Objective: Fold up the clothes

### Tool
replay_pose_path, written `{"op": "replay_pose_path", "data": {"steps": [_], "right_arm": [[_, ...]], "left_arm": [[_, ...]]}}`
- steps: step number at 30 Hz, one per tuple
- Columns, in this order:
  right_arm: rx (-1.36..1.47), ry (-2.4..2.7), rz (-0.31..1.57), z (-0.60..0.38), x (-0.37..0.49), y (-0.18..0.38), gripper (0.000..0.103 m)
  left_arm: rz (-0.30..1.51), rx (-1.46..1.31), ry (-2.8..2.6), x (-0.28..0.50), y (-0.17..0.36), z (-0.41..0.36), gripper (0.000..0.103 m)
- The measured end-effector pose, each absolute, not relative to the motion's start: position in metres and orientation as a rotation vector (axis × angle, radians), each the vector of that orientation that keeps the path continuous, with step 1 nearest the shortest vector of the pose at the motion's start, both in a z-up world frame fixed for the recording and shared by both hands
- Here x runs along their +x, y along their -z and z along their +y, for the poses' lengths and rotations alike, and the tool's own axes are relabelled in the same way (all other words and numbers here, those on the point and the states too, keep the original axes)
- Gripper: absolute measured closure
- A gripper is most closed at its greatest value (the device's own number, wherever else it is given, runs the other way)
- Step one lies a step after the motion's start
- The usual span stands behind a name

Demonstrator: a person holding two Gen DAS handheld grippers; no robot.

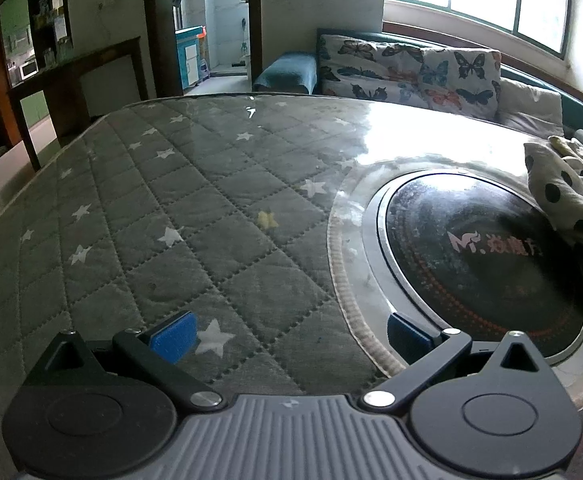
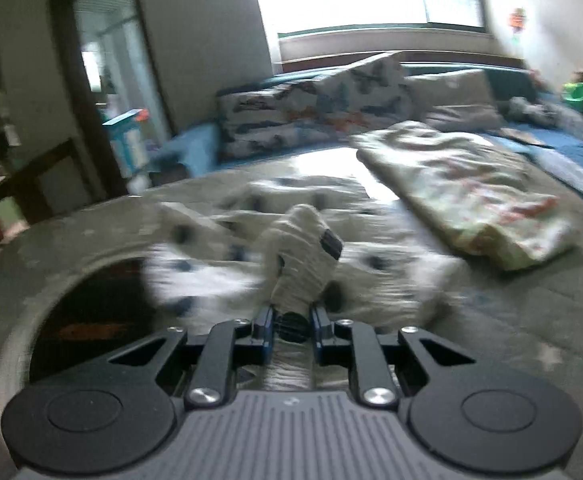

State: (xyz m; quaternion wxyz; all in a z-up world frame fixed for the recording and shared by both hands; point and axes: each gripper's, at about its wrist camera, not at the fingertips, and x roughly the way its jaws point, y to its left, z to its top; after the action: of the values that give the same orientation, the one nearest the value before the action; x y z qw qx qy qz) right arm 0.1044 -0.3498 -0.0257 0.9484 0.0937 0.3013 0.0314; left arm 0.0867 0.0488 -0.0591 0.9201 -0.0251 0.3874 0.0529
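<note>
spotted garment (image 2: 303,256) pinched between right tongs (image 2: 291,326).

A round table (image 1: 195,208) wears a gray quilted cover with white stars. A black round cooktop (image 1: 483,256) sits in it. A spotted cloth (image 2: 371,264) and a folded flowery cloth (image 2: 467,196) lie on top.

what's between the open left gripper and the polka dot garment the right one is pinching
Nothing visible stands up in the way. The left gripper hovers open over the star-quilted table cover; only that cover and the flush black round cooktop lie between it and the polka dot garment, pinched by the right gripper.
</note>
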Motion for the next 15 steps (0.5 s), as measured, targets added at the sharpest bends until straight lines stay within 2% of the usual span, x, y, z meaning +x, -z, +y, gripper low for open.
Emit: {"op": "replay_pose_path", "data": {"steps": [15], "right_arm": [[-0.165,-0.674,0.638,-0.152,0.040,0.020,0.086]], "left_arm": [[0.766,-0.071,-0.079,0.065,0.041,0.065,0.000]]}}
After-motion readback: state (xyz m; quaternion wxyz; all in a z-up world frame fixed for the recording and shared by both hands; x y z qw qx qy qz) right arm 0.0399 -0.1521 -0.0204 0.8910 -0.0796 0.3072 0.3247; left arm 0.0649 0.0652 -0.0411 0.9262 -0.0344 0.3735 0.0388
